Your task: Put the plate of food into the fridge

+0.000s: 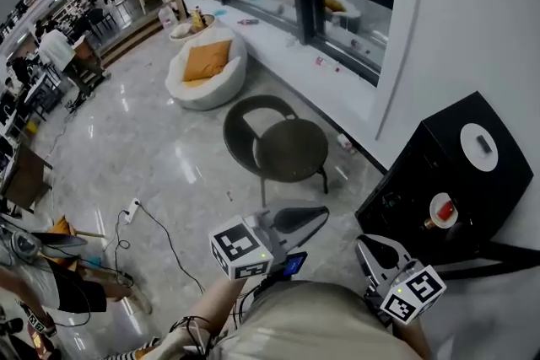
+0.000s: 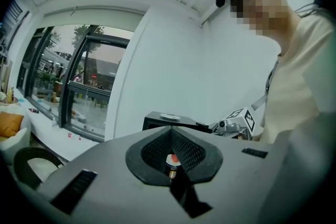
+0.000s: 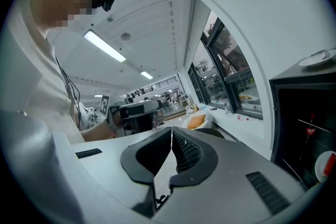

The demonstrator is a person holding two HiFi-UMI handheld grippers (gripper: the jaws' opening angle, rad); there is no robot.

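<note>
A low black fridge (image 1: 456, 173) stands against the white wall at the right of the head view. On its top lies a white plate (image 1: 478, 146) with a dark piece of food on it. A small white and red round thing (image 1: 442, 211) shows at the fridge's front. My left gripper (image 1: 321, 215) is shut and empty, left of the fridge and apart from it. My right gripper (image 1: 364, 244) is also shut and empty, near the fridge's lower corner. In the right gripper view, the fridge (image 3: 307, 123) shows a dark inside with shelves, and the plate (image 3: 317, 59) lies on top.
A round dark chair (image 1: 283, 146) stands on the shiny floor left of the fridge. Farther back is a white beanbag seat (image 1: 205, 67) with an orange cushion. A cable (image 1: 160, 232) runs over the floor at the left. Large windows line the back wall.
</note>
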